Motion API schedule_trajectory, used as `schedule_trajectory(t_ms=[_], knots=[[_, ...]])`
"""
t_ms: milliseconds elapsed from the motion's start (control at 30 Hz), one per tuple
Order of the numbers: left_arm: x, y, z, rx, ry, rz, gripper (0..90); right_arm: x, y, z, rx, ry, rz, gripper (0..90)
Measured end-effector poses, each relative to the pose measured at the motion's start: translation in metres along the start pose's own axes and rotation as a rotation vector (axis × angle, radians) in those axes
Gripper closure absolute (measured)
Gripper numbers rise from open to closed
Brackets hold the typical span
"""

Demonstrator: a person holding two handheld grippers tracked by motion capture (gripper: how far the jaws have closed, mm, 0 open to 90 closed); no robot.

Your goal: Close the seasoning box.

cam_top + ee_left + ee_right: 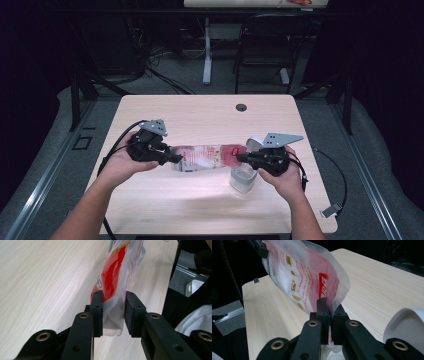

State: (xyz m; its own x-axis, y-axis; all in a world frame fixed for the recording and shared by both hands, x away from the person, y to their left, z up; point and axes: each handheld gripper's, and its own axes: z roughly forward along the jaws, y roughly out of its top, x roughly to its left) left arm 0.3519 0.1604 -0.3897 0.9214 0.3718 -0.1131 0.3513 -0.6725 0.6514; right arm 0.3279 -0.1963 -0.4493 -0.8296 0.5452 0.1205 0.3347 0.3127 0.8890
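A clear plastic bag with red and gold print hangs stretched between my two grippers above the table. My left gripper is shut on its left end; in the left gripper view the bag is pinched between the pads. My right gripper is shut on the bag's red-printed right end, and the right gripper view shows the bag rising from its closed jaws. A clear plastic cup stands on the table just below the right gripper. A white rounded object sits at the right in the right gripper view.
The light wooden table has a round cable hole near its far edge. A black chair and a white desk leg stand beyond it. A cable with a small white plug hangs off the right side.
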Motion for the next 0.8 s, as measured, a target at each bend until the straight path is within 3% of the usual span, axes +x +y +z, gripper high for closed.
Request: schedule_trajectory(t_ms=[433,800], knots=[[-0.001,0.006,-0.002,0.001,0.006,-0.002,71.8,-0.003,-0.002,-0.005,-0.006,-0.006,0.016,78.6],[-0.002,0.012,-0.004,0.000,0.001,0.009,72.1,-0.008,-0.002,-0.015,-0.027,-0.015,0.032,84.0]])
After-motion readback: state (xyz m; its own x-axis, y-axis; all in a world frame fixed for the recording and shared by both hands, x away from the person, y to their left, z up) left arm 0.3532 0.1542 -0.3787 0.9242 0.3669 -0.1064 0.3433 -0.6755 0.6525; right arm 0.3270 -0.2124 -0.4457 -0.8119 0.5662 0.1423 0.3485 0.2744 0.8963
